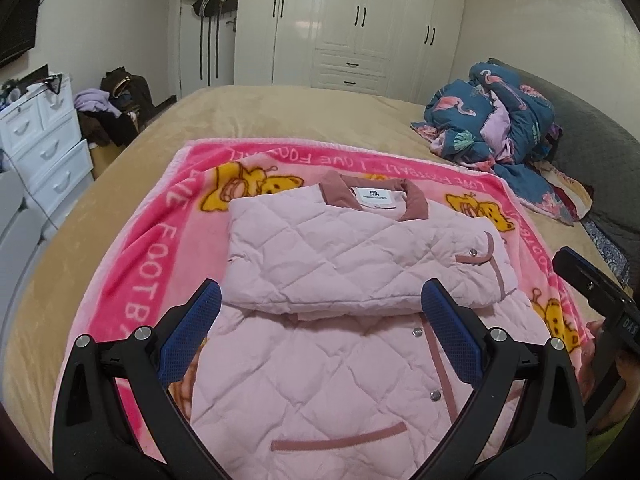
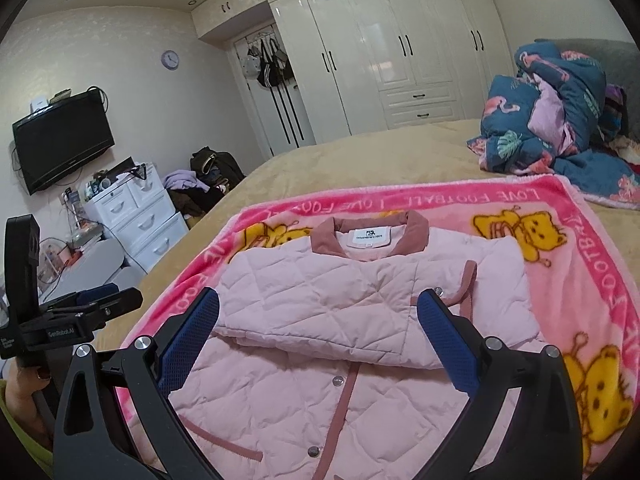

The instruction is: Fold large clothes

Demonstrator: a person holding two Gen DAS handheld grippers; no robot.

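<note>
Pink quilted jacket (image 1: 344, 280) lies on the pink cartoon blanket (image 1: 132, 264) spread over the tan bed (image 1: 280, 112), its sleeves folded across the chest below the collar. My left hand-held gripper (image 1: 320, 320) hovers over the jacket, jaws wide apart and empty; my right hand-held gripper (image 2: 318, 332) does likewise. I see a flamingo quilt (image 2: 560, 120) bunched by the headboard.

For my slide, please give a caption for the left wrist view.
Open left gripper above a half-folded pink quilted jacket on a pink blanket.

Jacket (image 1: 340, 280) on blanket (image 1: 132, 264), on bed (image 1: 280, 116).
</note>
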